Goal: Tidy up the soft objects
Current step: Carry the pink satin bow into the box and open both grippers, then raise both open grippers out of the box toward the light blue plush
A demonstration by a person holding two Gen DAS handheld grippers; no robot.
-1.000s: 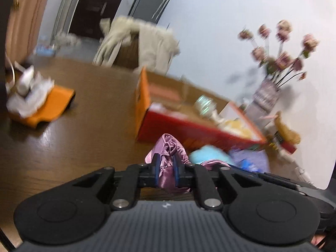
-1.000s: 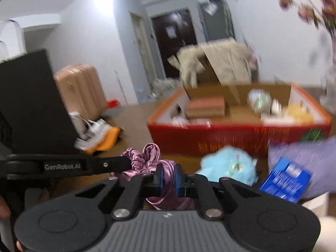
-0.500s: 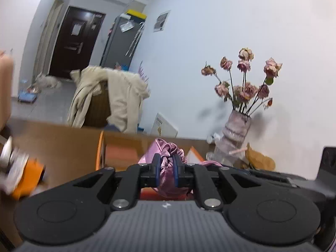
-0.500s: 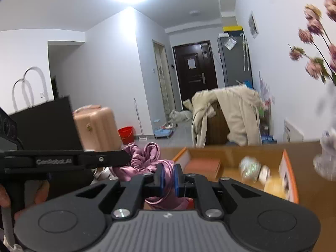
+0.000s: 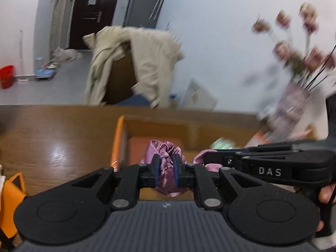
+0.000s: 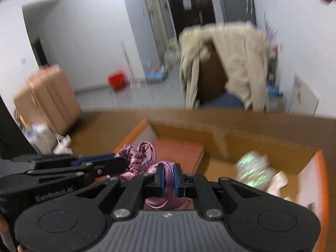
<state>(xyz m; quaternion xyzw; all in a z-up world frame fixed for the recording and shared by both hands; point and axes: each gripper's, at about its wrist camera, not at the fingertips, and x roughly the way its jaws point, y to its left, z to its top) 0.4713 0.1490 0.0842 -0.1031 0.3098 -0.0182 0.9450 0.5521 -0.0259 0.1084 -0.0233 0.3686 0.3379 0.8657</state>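
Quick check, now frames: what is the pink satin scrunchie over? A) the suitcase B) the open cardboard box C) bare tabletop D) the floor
B: both grippers pinch the scrunchie above the cardboard box, whose inside shows right behind it in both wrist views.

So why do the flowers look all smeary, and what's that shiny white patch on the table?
In the left wrist view the flowers are smeared by motion blur, while the pink scrunchie in the left gripper stays sharp; the white patch is glare on the wooden table. In the right wrist view the coat and sparkly thing blur too.
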